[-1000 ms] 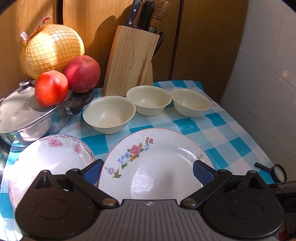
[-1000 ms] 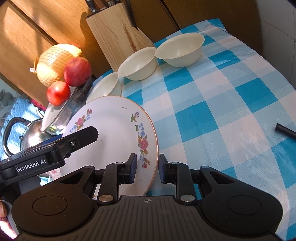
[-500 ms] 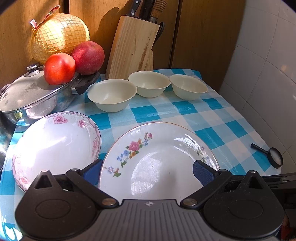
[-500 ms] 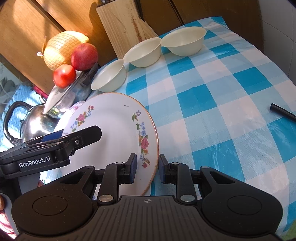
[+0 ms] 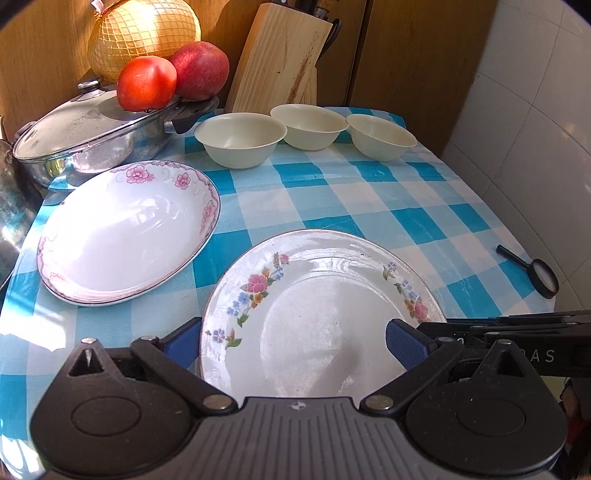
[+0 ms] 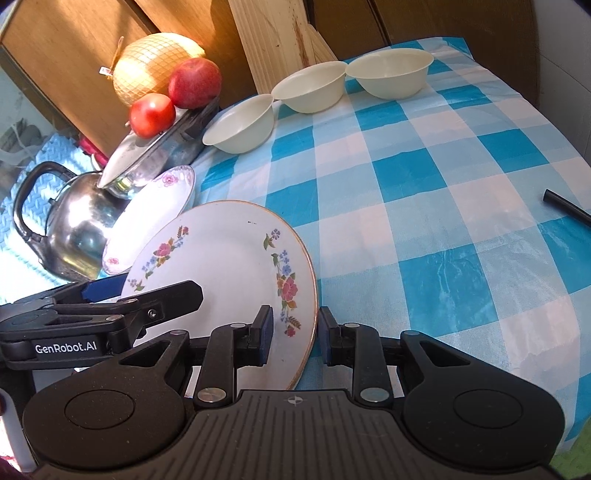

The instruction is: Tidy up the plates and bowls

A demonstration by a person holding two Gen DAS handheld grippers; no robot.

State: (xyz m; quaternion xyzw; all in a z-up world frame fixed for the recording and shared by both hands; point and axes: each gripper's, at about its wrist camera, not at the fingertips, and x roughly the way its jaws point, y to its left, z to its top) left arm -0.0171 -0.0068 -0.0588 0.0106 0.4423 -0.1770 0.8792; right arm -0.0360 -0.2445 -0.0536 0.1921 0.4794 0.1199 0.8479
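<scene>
A flat plate with small flowers (image 5: 325,314) (image 6: 229,266) is held tilted above the checked cloth. My right gripper (image 6: 293,338) has its jaws around the plate's near rim, pads close on both faces. My left gripper (image 5: 295,341) is open wide, its blue fingers (image 5: 406,341) either side of the plate; whether they touch it I cannot tell. A deep plate with pink flowers (image 5: 129,229) (image 6: 159,206) lies at the left. Three cream bowls (image 5: 240,138) (image 5: 308,123) (image 5: 380,134) stand in a row at the back, also in the right wrist view (image 6: 240,125).
A lidded steel pot (image 5: 92,136) carries a tomato (image 5: 146,83), an apple (image 5: 199,70) and a netted pomelo (image 5: 144,33). A knife block (image 5: 280,62) stands behind the bowls. A kettle (image 6: 70,218) sits left. A magnifying glass (image 5: 543,278) lies near the table's right edge.
Both grippers and the flowered plate have pulled back and up from the bowls. The pink-flowered plate is now fully uncovered to the left.
</scene>
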